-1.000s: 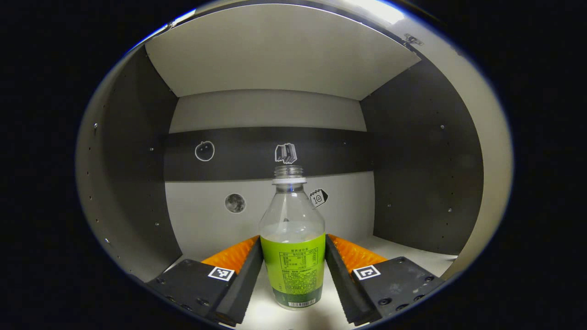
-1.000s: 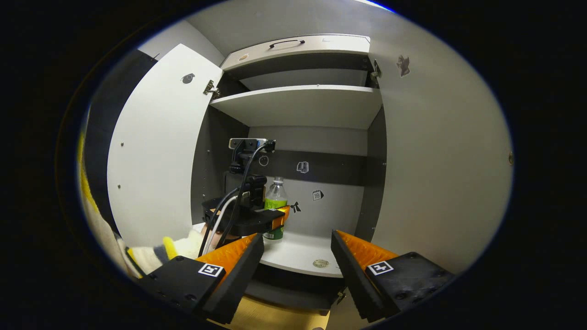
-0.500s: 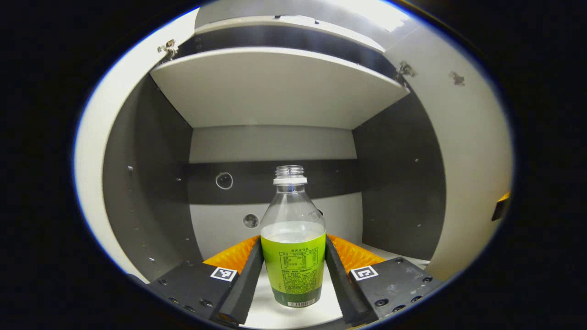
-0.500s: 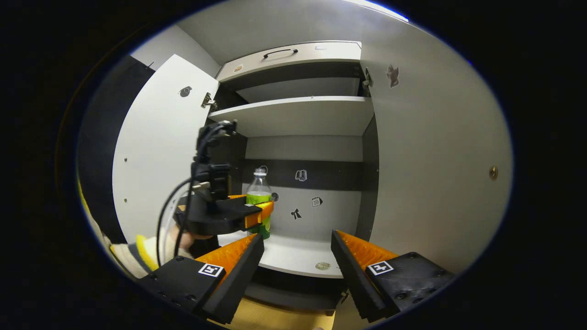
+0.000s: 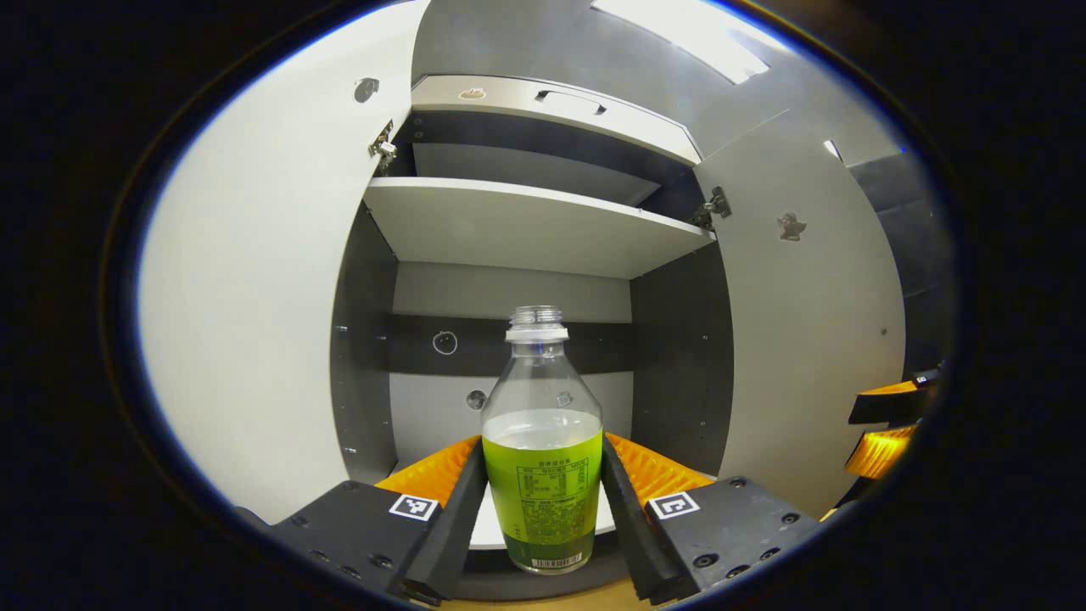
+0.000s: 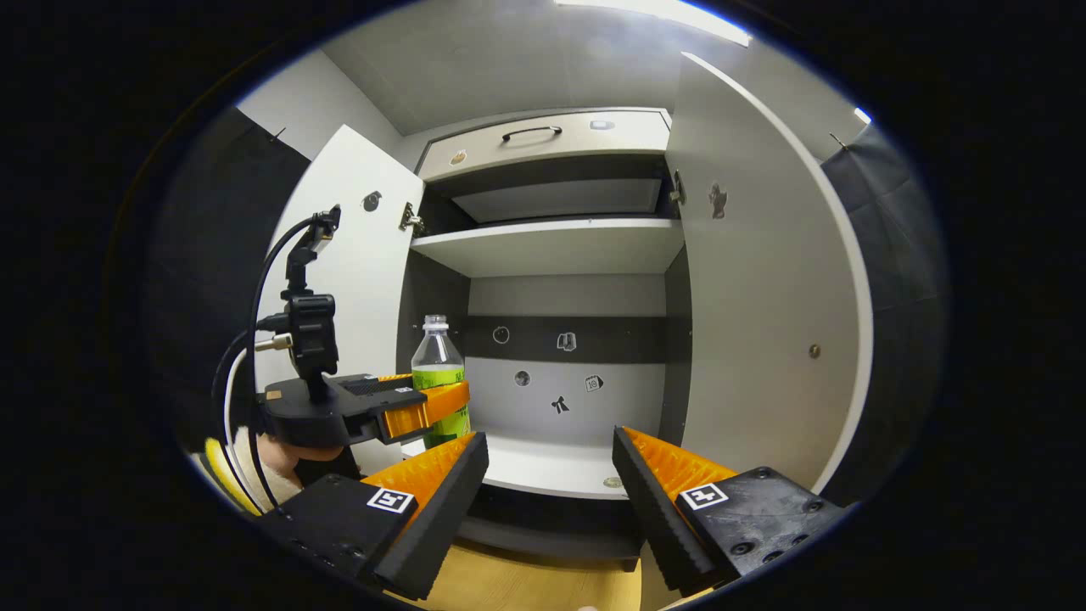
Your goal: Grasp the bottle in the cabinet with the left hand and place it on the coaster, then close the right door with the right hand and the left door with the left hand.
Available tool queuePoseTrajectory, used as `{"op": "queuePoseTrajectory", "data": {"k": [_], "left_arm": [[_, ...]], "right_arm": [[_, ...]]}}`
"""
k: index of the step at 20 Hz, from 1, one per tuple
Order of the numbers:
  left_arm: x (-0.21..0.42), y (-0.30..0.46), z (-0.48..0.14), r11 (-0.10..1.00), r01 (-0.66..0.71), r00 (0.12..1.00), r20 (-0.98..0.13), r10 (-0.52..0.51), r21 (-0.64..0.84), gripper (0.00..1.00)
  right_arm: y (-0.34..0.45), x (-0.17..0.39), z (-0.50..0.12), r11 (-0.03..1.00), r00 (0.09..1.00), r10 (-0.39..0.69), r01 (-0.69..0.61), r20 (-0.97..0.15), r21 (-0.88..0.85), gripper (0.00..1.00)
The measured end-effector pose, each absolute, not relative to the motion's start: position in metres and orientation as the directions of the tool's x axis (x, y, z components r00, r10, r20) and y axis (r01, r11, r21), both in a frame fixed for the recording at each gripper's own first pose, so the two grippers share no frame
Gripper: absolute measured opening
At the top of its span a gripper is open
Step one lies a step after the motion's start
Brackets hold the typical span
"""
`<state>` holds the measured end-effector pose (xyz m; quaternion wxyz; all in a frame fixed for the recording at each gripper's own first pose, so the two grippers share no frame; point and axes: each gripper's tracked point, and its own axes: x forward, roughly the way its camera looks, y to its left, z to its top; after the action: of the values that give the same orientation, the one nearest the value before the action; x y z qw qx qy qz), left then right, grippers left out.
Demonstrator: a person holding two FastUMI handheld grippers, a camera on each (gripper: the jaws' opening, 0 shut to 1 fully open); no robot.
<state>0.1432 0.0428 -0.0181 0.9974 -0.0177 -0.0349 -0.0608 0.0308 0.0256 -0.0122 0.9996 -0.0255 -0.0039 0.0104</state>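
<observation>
Bottle (image 5: pixel 541 424) clear glossy plastic, paper-like label; cabinet (image 5: pixel 526 229) matt smooth board; hinges (image 5: pixel 711 206) metal.

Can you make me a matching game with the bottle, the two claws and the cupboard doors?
Things:
1. bottle
2. left claw
3. right claw
4. cupboard doors

States:
A. swung open
B. open, holding nothing
C. clear with a green label, no cap
D. shut on the bottle

Pairs: 1-C, 2-D, 3-B, 4-A
</observation>
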Motion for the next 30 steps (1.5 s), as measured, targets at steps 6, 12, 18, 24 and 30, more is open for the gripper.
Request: {"op": "queuePoseTrajectory", "data": {"k": [6, 12, 18, 24, 30], "left_arm": [[0.067, 0.025, -0.046, 0.981, 0.183, 0.983, 0.02, -0.182, -0.059, 0.75], [0.008, -0.002, -0.123, 0.972, 0.213, 0.973, -0.064, -0.22, -0.096, 0.75], [-0.036, -0.033, -0.197, 0.975, 0.211, 0.971, -0.099, -0.217, -0.066, 0.75], [-0.056, -0.064, -0.264, 0.982, 0.179, 0.981, -0.07, -0.183, -0.058, 0.77], [-0.066, -0.077, -0.324, 0.984, 0.169, 0.979, -0.102, -0.174, -0.061, 0.77]], "right_arm": [[0.031, -0.028, -0.011, 0.997, 0.999, -0.042, 0.041, -0.012, -0.068, 0.98], [0.023, -0.065, -0.044, 0.997, 0.995, -0.053, 0.048, -0.084, -0.06, 0.98], [0.011, -0.083, -0.098, 0.999, 0.984, 0.016, -0.024, -0.178, -0.042, 0.98], [-0.017, -0.105, -0.158, 0.995, 0.959, 0.063, -0.083, -0.276, -0.06, 0.98], [-0.019, -0.116, -0.212, 0.992, 0.922, 0.103, -0.125, -0.372, -0.036, 0.98]]}}
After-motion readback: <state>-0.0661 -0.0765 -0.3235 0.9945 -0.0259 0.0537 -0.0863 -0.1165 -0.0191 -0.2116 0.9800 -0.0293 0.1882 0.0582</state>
